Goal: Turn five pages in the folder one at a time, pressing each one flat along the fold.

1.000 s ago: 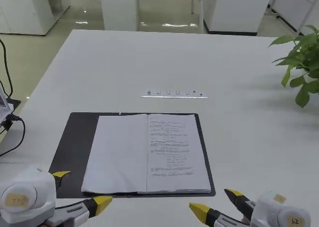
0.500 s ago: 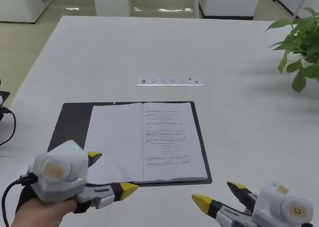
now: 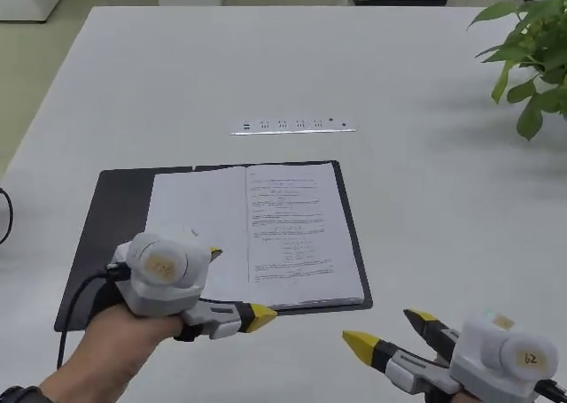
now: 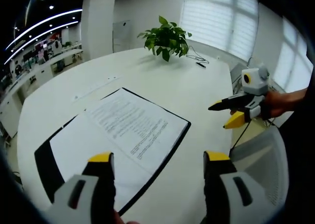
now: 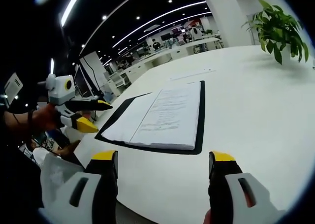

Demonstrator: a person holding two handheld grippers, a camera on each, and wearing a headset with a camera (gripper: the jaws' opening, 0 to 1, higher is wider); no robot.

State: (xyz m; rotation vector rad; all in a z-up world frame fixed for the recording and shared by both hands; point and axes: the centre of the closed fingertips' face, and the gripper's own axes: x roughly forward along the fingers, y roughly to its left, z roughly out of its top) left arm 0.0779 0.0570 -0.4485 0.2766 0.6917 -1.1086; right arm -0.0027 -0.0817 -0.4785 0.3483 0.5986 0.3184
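Note:
A black folder lies open on the white table, with a blank left page and a printed right page. My left gripper hovers open over the folder's near edge, below the blank page, with nothing between its fingers. My right gripper is open above bare table, right of the folder's near right corner. In the left gripper view the folder lies ahead of the open left gripper, and the right gripper shows at the right. From the right gripper the folder lies ahead, and the left gripper shows beside it.
A flush power strip is set into the table beyond the folder. A potted green plant stands at the far right. A black cable runs off the left edge. Open table surrounds the folder.
My left gripper has moved up and right from the near left corner to the folder's near edge. The head camera has tilted down. The right gripper has barely moved.

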